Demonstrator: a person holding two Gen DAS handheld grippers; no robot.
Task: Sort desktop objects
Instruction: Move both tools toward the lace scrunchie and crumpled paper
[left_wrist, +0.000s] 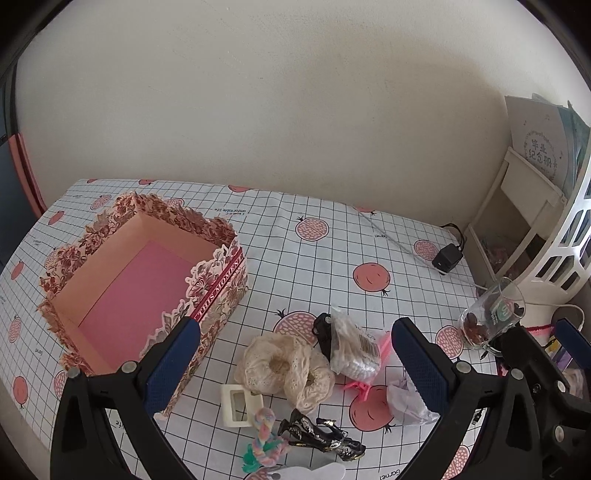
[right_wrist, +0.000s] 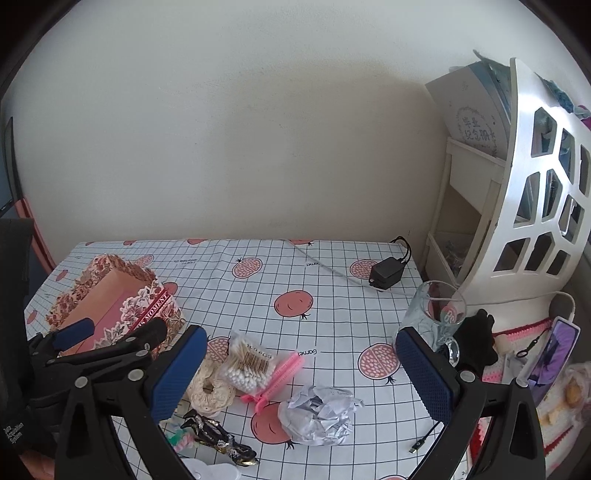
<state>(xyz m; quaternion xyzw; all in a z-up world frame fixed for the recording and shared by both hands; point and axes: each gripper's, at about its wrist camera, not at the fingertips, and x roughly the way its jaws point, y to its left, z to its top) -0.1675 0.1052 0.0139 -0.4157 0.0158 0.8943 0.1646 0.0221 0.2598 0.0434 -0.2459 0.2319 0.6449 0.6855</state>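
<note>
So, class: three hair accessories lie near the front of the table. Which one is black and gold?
The hair claw at the front edge. The lace scrunchies are cream and the braided hair tie is pastel.

black tongs (left_wrist: 295, 363) with blue textured pads (left_wrist: 173, 365) and silver screws.

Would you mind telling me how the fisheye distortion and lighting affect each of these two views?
Left wrist view: the checked tablecloth bows outward, dark vignette in the corners, soft even daylight. Right wrist view: the white shelf curves strongly, its side glaring bright; a faint shadow falls on the wall beside it.
</note>
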